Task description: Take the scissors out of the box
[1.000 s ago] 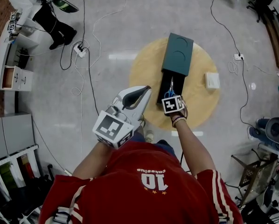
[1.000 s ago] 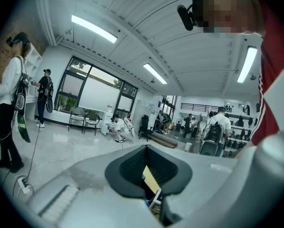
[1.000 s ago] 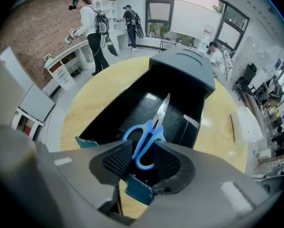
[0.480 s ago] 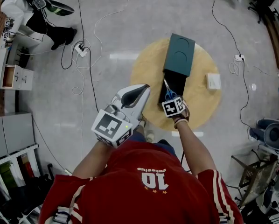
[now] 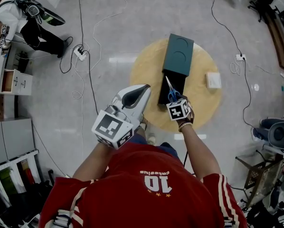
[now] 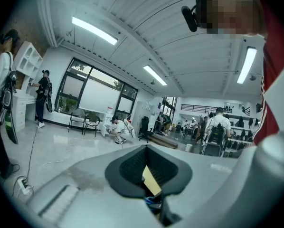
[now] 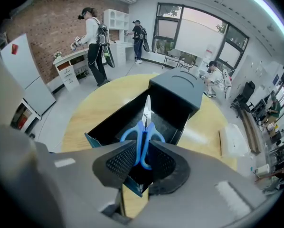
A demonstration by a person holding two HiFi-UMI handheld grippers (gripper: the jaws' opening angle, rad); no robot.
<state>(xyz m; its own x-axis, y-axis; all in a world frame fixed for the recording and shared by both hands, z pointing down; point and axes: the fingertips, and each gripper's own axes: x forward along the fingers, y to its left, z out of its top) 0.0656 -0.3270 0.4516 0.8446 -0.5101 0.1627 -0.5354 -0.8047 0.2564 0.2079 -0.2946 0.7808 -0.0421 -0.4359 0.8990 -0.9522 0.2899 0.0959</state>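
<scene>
We see open air above the near half of the box (image 5: pixel 165 87); its dark walls hem the sides, and the lid (image 5: pixel 179 53) covers the far half. The right tongs (image 7: pixel 141 160), whose jaws have just been closing on the scissors (image 7: pixel 145 125), occupy that opening. Bare desk (image 5: pixel 144 70) lies left of the box, and a small white box (image 5: pixel 213 80) sits well apart on the right. The left tongs (image 5: pixel 146 88) hang by the desk's near-left rim.
</scene>
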